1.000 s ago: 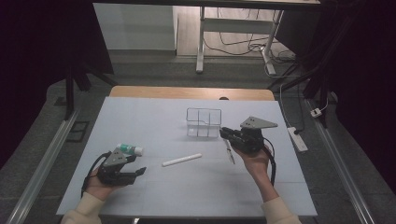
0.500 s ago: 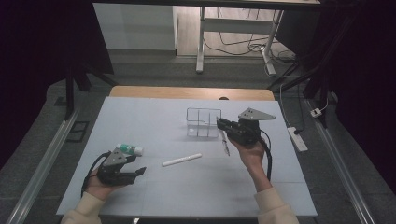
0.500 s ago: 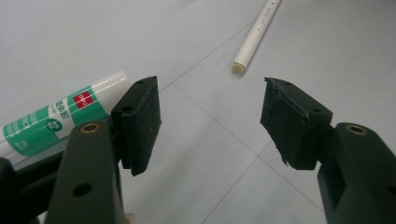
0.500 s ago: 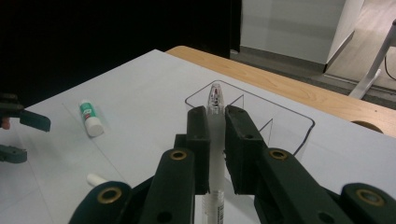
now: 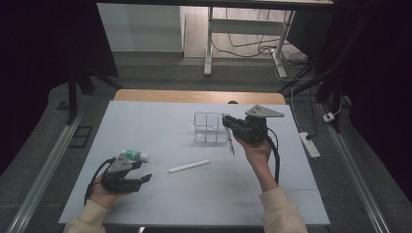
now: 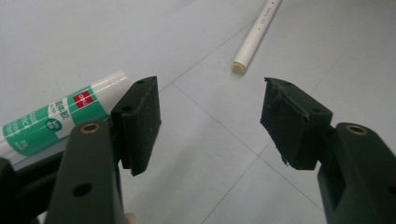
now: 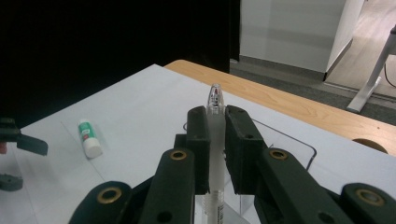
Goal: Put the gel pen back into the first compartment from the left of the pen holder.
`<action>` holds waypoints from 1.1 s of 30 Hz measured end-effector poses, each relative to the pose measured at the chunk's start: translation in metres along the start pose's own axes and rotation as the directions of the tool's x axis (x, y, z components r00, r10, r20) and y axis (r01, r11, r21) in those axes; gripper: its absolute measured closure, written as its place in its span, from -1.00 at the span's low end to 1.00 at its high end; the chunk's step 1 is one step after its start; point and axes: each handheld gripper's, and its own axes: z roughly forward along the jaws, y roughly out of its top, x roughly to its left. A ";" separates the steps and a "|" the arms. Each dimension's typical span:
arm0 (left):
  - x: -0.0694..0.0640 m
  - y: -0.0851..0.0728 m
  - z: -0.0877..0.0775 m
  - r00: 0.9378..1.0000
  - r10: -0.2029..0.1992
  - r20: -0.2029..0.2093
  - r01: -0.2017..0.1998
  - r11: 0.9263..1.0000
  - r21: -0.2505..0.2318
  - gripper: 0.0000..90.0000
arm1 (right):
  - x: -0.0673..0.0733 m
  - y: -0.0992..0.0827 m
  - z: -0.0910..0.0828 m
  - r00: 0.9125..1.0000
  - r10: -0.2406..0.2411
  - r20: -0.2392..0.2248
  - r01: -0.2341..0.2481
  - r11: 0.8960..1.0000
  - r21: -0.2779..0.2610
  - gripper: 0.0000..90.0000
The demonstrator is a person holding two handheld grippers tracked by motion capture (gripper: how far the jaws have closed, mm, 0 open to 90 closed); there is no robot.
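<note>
While my right gripper point(image 5: 227, 130) pinches a clear plastic pen point(image 5: 230, 141) between its matte black pads, the pen hangs at the right edge of a clear, square-celled organizer point(image 5: 208, 127) near the table's middle. From above, the pen is a thin pale sliver slanting toward 5 o'clock below the jaws. My right gripper view gives it far more detail: a frosted barrel point(image 7: 215, 140) with a rounded transparent tip and a red speck inside, standing toward 12 o'clock between the two pads, with the organizer's thin wire-like rim point(image 7: 299, 140) behind it.

My left gripper point(image 5: 144, 179) rests low at the table's 8 o'clock corner with its jaws spread and nothing between them. Its own view shows the rough, scuffed rubber of the pads and, at 10 o'clock, a smooth cylindrical glue stick point(image 6: 56, 119) with a green and white label, lying just beside the left pad. A slim white tube point(image 6: 257, 35) with a hollow cream end lies at 1 o'clock. From above I see that tube point(image 5: 189, 166) between my two hands.

I see a matte, pale grey table point(image 5: 160, 121) crossed by faint seam lines, with a light wood edge at 12 o'clock. Beyond it are grey carpet, a white desk frame and loose cables.
</note>
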 end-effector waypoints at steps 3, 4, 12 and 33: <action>0.000 0.000 0.000 1.000 -0.002 0.001 0.002 1.000 -0.003 -0.17 | -0.001 0.003 0.003 1.000 0.000 -0.004 0.000 1.000 -0.002 0.76; 0.000 0.000 0.000 1.000 -0.002 0.001 0.002 1.000 -0.002 -0.17 | -0.001 0.004 0.005 1.000 -0.001 -0.003 0.001 1.000 -0.004 0.76; 0.001 0.000 0.000 1.000 -0.002 0.002 0.002 1.000 0.001 -0.17 | 0.000 0.011 0.011 1.000 0.000 -0.005 0.000 1.000 -0.019 0.76; 0.001 0.000 0.000 1.000 -0.001 0.003 0.001 1.000 0.000 -0.17 | -0.002 0.021 0.024 1.000 0.026 -0.010 -0.026 0.998 -0.061 0.76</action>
